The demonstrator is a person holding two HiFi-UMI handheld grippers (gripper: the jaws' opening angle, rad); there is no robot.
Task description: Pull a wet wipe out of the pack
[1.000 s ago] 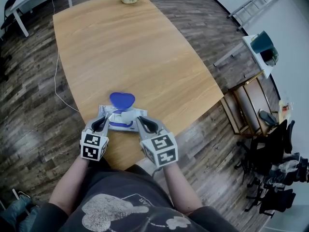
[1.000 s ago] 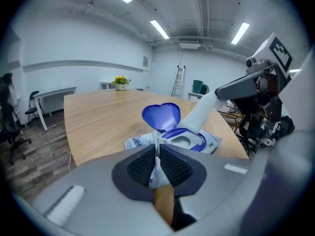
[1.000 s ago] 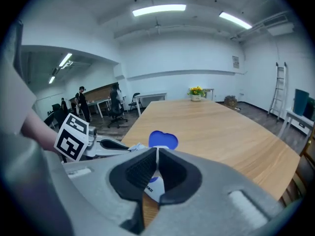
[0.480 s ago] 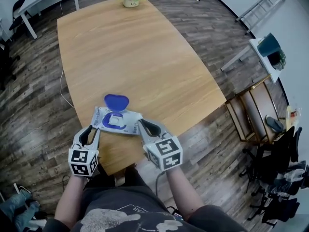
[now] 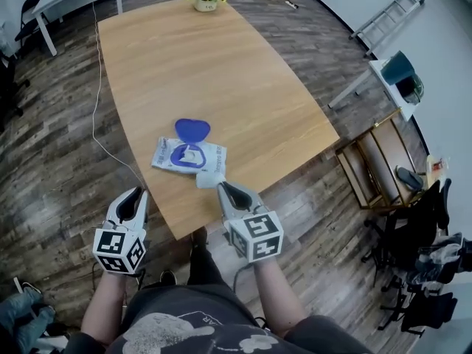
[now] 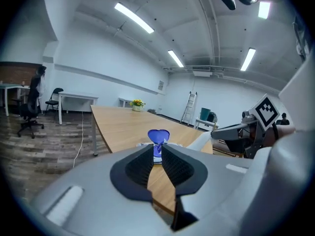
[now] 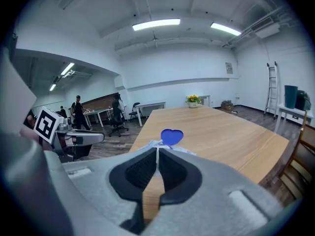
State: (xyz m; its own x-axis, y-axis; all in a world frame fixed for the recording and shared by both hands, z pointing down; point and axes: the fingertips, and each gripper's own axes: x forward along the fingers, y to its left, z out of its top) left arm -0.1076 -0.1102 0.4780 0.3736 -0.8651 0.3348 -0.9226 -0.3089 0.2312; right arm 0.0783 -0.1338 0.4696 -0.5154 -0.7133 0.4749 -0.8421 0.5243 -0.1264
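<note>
Wet wipe [image 5: 210, 179] out of the slot, by the look of it. At left, left gripper [image 5: 135, 196] drawn back off the pack [image 5: 166, 157] and past the table [image 5: 221, 65] edge, jaws just closing to a narrow gap with nothing between. In the middle, pack let go, resting near the table's near edge, blue lid [image 5: 192, 130] up. Just right of it, white sheet pinched in the clenched right gripper [image 5: 223, 188], pulled toward the person, far end touching or overlapping the pack's edge. Needs only lifting clear.
</note>
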